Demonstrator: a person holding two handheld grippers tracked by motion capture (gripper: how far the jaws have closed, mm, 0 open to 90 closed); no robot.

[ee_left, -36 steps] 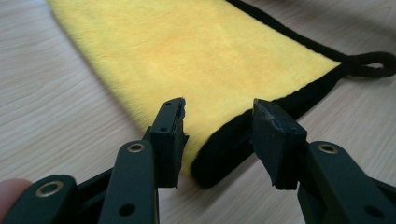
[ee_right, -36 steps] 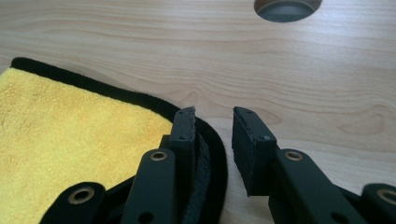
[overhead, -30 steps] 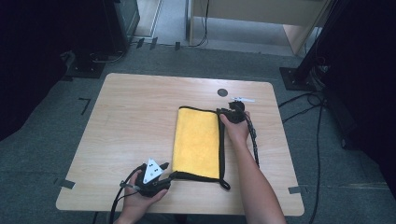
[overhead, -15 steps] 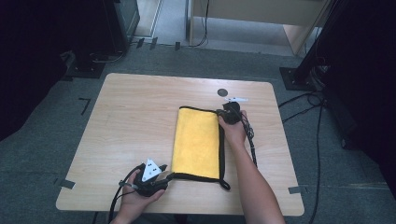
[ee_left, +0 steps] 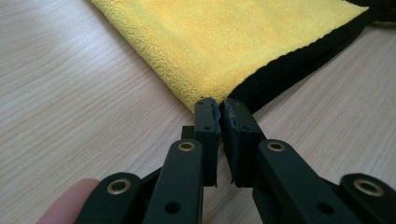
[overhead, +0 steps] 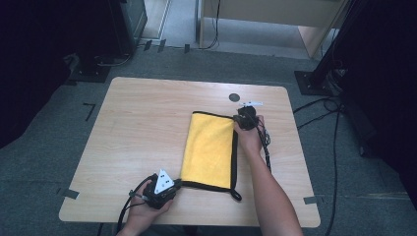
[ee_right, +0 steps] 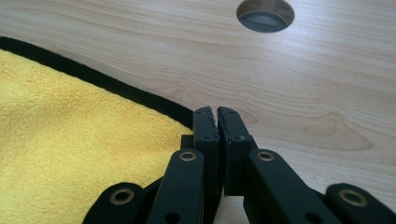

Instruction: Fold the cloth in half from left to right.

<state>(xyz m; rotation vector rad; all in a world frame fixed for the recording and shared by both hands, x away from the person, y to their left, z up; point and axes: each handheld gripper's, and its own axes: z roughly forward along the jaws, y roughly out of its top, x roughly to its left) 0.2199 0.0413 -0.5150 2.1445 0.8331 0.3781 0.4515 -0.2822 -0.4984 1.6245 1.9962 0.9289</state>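
Observation:
A yellow cloth (overhead: 211,147) with a black border lies folded flat on the wooden table (overhead: 147,123). My left gripper (overhead: 178,183) rests at the cloth's near left corner. In the left gripper view its jaws (ee_left: 219,105) have just been closing and pinch that corner of the cloth (ee_left: 233,42), leaving only a thin slit. My right gripper (overhead: 241,118) sits at the far right corner. In the right gripper view the black edge of the cloth (ee_right: 60,140) runs in under the gripper (ee_right: 216,112), which is shut on that corner.
A round cable hole (overhead: 234,97) lies in the table just beyond the right gripper, also seen in the right gripper view (ee_right: 265,14). Bare wood spreads to the left of the cloth. Cables and stands ring the table on the grey floor.
The right hand has edged slightly left at the cloth's far corner. The left hand and the cloth lie as before.

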